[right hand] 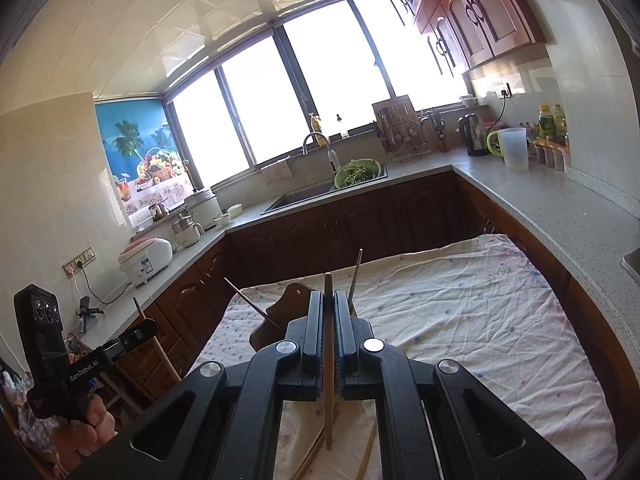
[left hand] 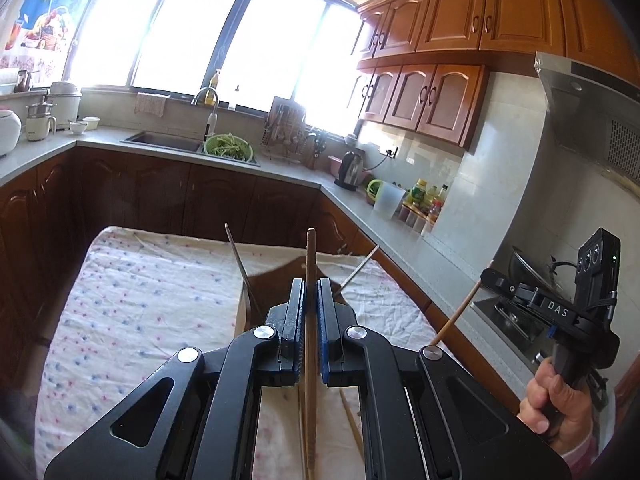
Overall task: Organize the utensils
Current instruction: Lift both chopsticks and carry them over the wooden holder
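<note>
Wooden chopstick stands near-upright, pinched between left gripper fingers; right gripper pinches another chopstick. The brown holder lies just beyond, on the surface.

holder with chopsticks on the cloth-covered table, counter behind and right (sink beyond)

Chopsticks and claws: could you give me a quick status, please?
Left claw shut on one chopstick. Right claw shut on another chopstick. Holder ahead, already holding chopsticks. Path clear.
</note>
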A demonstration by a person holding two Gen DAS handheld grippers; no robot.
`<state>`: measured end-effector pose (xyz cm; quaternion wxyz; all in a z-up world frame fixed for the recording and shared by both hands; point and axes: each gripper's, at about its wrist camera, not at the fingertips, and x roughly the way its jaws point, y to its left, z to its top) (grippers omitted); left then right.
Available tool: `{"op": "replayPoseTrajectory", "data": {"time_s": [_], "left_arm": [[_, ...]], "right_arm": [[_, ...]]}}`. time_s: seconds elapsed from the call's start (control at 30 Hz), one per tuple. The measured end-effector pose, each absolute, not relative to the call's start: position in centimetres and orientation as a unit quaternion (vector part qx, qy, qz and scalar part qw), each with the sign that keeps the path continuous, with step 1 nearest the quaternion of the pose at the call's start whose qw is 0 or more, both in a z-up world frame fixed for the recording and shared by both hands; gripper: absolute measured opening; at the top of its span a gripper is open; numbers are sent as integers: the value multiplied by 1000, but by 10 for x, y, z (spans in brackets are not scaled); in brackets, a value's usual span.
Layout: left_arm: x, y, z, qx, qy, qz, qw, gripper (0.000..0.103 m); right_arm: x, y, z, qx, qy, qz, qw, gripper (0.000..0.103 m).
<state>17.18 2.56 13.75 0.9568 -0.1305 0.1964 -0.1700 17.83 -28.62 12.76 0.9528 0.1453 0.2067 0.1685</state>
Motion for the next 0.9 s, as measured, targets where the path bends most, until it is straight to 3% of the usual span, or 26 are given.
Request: {"op": "replayPoseTrajectory", "data": {"time_s": [0.43,0.9], "left_arm": [[240,45,187,-145,101,-109,978,5],[300,46,107,-175,138,-59,973,5]], "right_arm": [[242,-278,175,154,150,158,964,5],[293,-262,97,164,195,140,957,5]]}}
